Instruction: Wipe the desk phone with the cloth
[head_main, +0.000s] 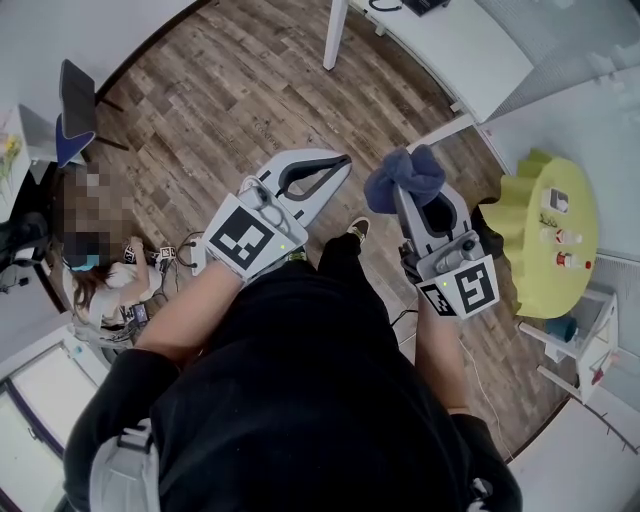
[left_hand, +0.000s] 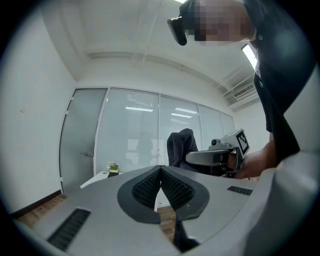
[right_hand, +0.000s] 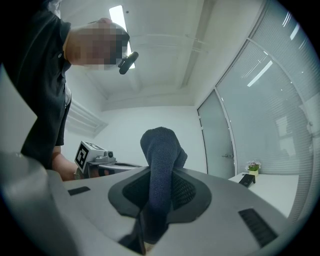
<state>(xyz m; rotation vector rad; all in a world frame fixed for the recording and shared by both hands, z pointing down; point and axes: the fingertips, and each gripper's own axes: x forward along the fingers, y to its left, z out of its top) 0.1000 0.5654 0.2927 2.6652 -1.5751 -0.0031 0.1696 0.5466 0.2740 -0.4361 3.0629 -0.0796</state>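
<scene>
A dark blue cloth (head_main: 405, 176) is pinched in my right gripper (head_main: 410, 192), bunched above its tips; in the right gripper view the cloth (right_hand: 161, 165) stands up between the jaws. My left gripper (head_main: 335, 170) is shut with nothing in it, its pads meeting at the tip (left_hand: 160, 172). Both grippers are held up in front of the person's body, above the wooden floor. A dark desk phone (head_main: 420, 5) sits at the top edge of the head view on a white desk (head_main: 470, 50), far from both grippers. It shows small in the right gripper view as the desk phone (right_hand: 246, 180).
A lime green round table (head_main: 550, 235) with small bottles stands at the right. A seated person (head_main: 95, 275) is at the left by a chair (head_main: 75, 110). Glass partition walls (left_hand: 140, 145) and a door surround the room. Wooden floor (head_main: 230, 90) lies between.
</scene>
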